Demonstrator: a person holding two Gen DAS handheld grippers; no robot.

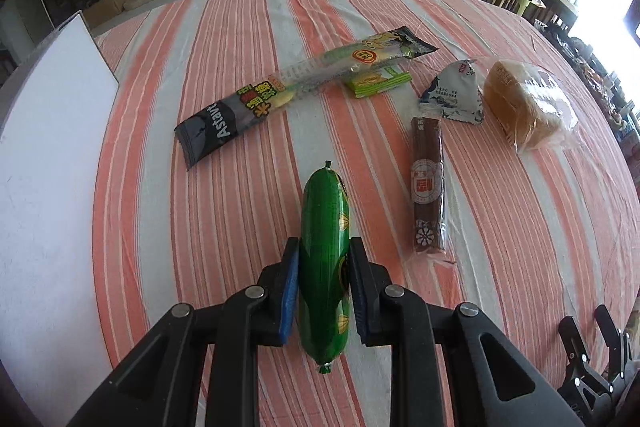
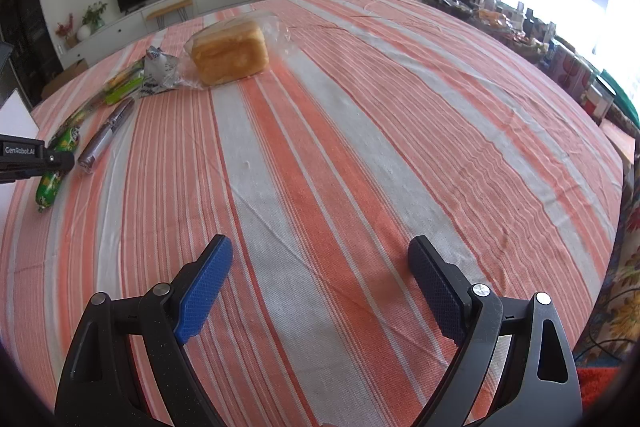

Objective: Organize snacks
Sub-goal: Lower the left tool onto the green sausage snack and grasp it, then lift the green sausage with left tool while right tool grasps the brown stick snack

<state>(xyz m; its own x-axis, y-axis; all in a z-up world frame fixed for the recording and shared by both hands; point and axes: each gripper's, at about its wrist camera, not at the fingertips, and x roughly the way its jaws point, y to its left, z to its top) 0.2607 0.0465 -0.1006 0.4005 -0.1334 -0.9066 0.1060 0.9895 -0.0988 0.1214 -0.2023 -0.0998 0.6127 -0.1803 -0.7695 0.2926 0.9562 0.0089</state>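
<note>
Left gripper (image 1: 324,255) is clamped on the green sausage (image 1: 325,247), blue pads pressing both its sides at about mid-length, sausage lying lengthwise between the fingers with its far tip pointing up the striped tablecloth (image 1: 160,227); from the right wrist view the same left gripper (image 2: 60,161) comes in from the left edge across the green sausage (image 2: 50,183). White board (image 1: 44,187) sits at the far left of the table. Moving right: long dark snack pack (image 1: 288,83) lies diagonally, its upper end resting over a small green-and-yellow packet (image 1: 378,83). Next, brown stick-shaped bar (image 1: 428,187) in clear wrap, lying roughly parallel to the sausage and just right of it, not touching. Just beyond its far end, white-and-blue triangular pouch (image 1: 454,95), touching or nearly touching the bagged bread loaf (image 1: 524,103) on its right. Right gripper (image 2: 320,263) is spread wide, nothing between its fingers, hovering over bare cloth well apart from the snacks; it also shows at the lower right corner of the left wrist view (image 1: 588,323). TV, cabinet and orange chair in the background.
</note>
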